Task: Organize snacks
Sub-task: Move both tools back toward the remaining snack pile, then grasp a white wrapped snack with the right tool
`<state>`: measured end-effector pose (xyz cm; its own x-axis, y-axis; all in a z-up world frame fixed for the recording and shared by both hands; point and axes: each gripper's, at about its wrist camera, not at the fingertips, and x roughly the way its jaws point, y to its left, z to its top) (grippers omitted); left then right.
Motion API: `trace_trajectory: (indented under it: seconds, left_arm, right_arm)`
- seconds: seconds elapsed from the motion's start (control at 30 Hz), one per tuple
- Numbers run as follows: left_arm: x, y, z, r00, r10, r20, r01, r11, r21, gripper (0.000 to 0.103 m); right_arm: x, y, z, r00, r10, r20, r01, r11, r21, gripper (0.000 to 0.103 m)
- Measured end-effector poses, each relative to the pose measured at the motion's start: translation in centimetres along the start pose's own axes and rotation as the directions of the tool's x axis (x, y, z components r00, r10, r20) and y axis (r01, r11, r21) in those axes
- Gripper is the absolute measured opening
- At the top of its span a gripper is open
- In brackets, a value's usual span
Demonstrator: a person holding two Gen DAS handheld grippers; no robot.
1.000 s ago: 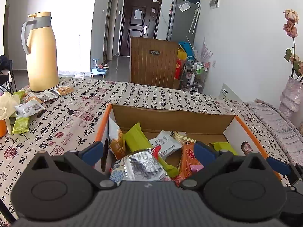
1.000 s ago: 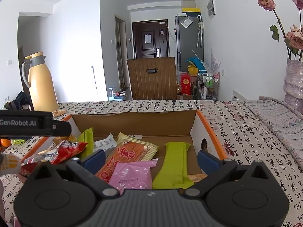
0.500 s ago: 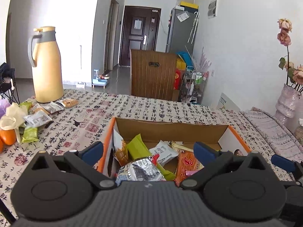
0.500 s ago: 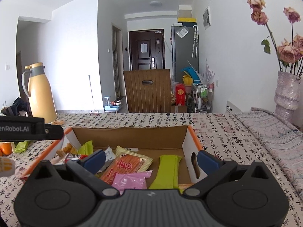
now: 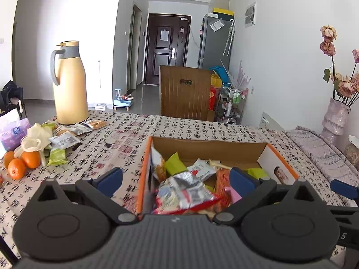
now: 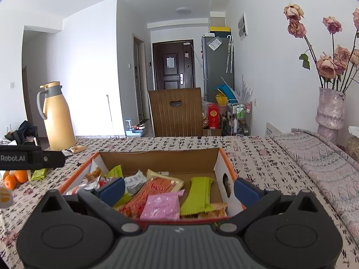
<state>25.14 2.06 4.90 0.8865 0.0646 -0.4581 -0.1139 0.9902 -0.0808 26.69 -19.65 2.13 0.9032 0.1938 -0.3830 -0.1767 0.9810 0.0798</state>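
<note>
On the desk (image 5: 202, 130), covered by a cloth printed with black and red characters, sits an open cardboard box (image 6: 161, 159) with orange edges, holding the snacks; a pink packet (image 6: 160, 206) lies at its near edge, just beside a green packet (image 6: 197, 196) and an orange-striped packet (image 6: 154, 189); a silver and red foil packet (image 5: 184, 192) rests at the near left of the box. Both grippers hang over the near side of the box; the left gripper (image 5: 176, 179) has its blue fingers (image 5: 108, 180) wide apart and holds nothing; the right gripper (image 6: 179, 189) likewise has its fingers (image 6: 244, 190) spread, with nothing between them. Well apart from the box, toward the far left of the desk, more snack packets (image 5: 65, 140) lie loose beside oranges (image 5: 21, 163) and a tall yellow thermos jug (image 5: 69, 85); a vase of dried roses (image 6: 329, 109) stands at the right.
</note>
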Motion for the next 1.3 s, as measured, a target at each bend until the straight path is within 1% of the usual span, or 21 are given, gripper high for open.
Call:
trace_trajectory:
  seconds: [0.17,0.37,0.6,0.8,0.97,1.17,1.3]
  left_arm:
    - [-0.9,0.7,-1.5,1.000,0.010,-0.005,-0.010,1.000,0.024,0.103]
    - [-1.6,1.7,-3.5,1.000,0.015,-0.025,-0.014,0.999,0.032,0.103]
    - [-2.6,2.5,-6.1,0.998,0.018,-0.057,-0.015,0.998,0.056,0.103]
    - [-2.9,3.0,-8.0,0.995,-0.003,-0.103,0.010,0.998,0.065,0.103]
    - [-2.5,3.4,-9.3,0.989,-0.007,-0.148,0.014,0.999,0.047,0.103]
    - [-2.2,3.5,-9.4,0.988,-0.001,-0.157,0.009,0.999,0.046,0.103]
    - [-1.9,3.4,-9.5,0.986,0.002,-0.168,0.006,0.999,0.043,0.103]
  right_arm:
    - [-1.4,-0.3,-1.3,1.000,0.006,-0.009,-0.006,1.000,0.007,0.103]
    - [-2.8,-0.2,-2.8,1.000,0.015,-0.021,-0.015,1.000,0.011,0.103]
    - [-4.1,-0.4,-4.6,0.998,0.007,-0.057,-0.007,1.000,0.006,0.103]
    - [-4.6,-1.0,-6.8,0.992,-0.020,-0.121,0.020,1.000,0.002,0.103]
    - [-4.7,-1.9,-8.2,0.985,-0.047,-0.164,0.049,0.999,0.009,0.103]
    - [-4.7,-3.8,-8.1,0.982,-0.100,-0.162,0.104,0.994,0.017,0.103]
    - [-4.0,-5.3,-7.7,0.975,-0.137,-0.174,0.137,0.990,-0.017,0.103]
